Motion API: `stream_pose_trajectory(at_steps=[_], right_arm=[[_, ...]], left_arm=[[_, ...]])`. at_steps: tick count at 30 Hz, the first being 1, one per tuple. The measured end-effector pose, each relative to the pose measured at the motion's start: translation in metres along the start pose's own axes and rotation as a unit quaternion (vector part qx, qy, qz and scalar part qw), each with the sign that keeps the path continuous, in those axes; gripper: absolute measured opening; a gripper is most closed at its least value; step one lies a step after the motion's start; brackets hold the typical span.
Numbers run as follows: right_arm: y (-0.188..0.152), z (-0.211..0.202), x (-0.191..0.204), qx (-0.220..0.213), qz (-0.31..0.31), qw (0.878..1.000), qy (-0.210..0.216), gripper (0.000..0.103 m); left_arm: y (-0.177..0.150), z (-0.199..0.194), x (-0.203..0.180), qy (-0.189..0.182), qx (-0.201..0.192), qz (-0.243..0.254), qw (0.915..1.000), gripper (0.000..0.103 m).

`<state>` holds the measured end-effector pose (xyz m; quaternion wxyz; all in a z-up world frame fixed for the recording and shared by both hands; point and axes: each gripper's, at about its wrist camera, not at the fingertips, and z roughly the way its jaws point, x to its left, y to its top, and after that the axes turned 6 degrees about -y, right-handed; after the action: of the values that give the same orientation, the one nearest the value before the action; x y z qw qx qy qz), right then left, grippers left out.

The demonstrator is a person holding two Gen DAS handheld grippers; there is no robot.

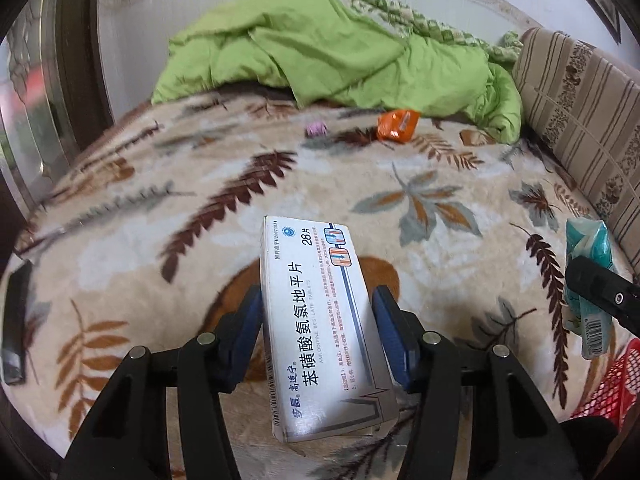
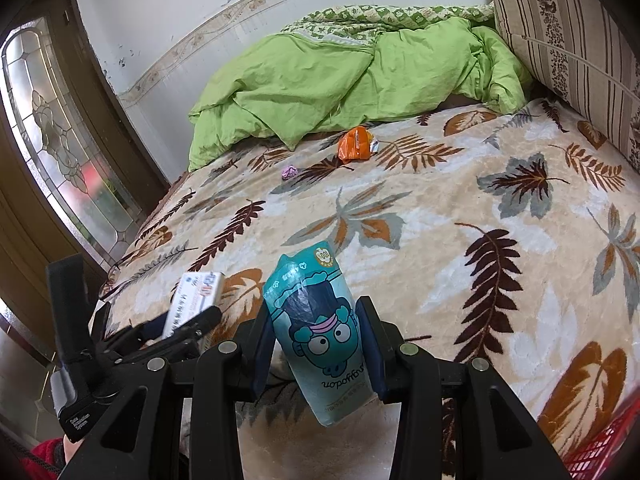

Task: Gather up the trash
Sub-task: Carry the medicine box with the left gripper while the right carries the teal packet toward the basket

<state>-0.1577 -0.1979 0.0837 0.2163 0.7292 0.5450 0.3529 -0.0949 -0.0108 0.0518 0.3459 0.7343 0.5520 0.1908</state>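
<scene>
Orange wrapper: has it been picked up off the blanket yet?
No, the orange wrapper lies on the leaf-print blanket near the green quilt, far from both grippers.

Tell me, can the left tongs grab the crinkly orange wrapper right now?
Probably not yet. The left tongs are already shut on a white cardboard medicine box, so nothing else fits. The crinkly orange wrapper lies far up the leaf-patterned blanket, though nothing blocks the way there.

A leaf-patterned blanket (image 2: 440, 208) covers the bed. At its far end lies a crumpled green quilt (image 2: 320, 80) (bunched against the wall). A striped cushion (image 2: 568, 40) stands along the blanket's right edge.
</scene>
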Motion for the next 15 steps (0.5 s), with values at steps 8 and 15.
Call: stream_pose_trajectory(at_steps=[8, 15], right_arm=[[0.0001, -0.0002, -0.0008, 0.001, -0.001, 1.0, 0.001, 0.042], [-0.0002, -0.0005, -0.0006, 0.0, 0.0, 1.0, 0.001, 0.042]], left_arm=[[0.0009, -0.0052, -0.0074, 0.016, -0.018, 0.025, 0.9994, 0.055], [-0.0005, -0.0083, -0.0112, 0.021, -0.026, 0.037, 0.9987, 0.055]])
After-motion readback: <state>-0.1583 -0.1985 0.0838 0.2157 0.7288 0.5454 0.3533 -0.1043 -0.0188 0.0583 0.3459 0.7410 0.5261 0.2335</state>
